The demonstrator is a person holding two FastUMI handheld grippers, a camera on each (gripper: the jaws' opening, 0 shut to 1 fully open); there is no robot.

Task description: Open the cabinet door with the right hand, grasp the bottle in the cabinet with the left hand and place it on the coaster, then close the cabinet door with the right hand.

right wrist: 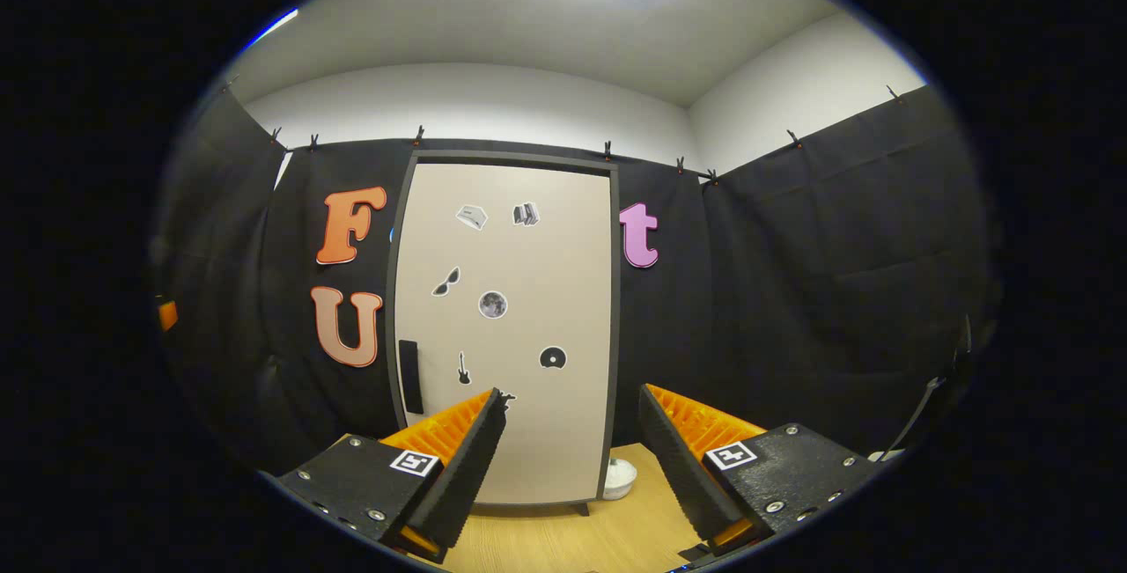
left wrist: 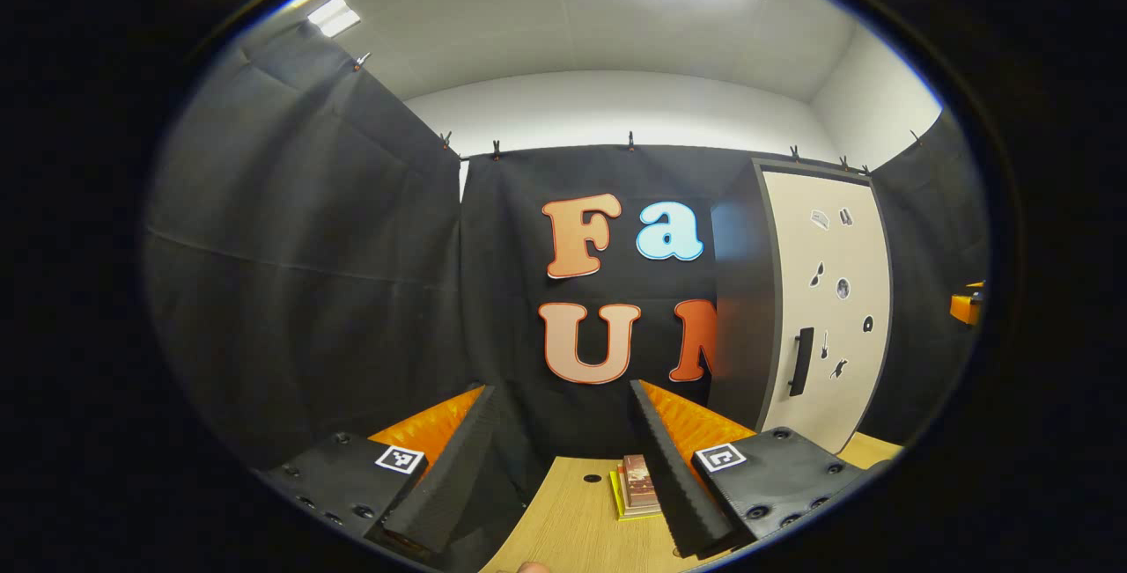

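the cabinet (right wrist: 502, 326) stands shut on the wooden table (right wrist: 563, 538), so the bottle, presumably behind its door (right wrist: 519, 291), can't be seen. the right gripper (right wrist: 570, 459) faces that door squarely, fingers spread and empty, likely lining up for the dark handle (right wrist: 410, 377) at the door's left edge. the left gripper (left wrist: 563, 459), also spread and empty, waits off to the side. its view catches a small stack of books (left wrist: 638, 485) on the table; the right gripper view picks up a white bowl-like thing (right wrist: 619, 476) by the cabinet's corner. i can't make out a coaster.

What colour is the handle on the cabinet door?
Black: the handle shows best in the right gripper view, against the beige door.
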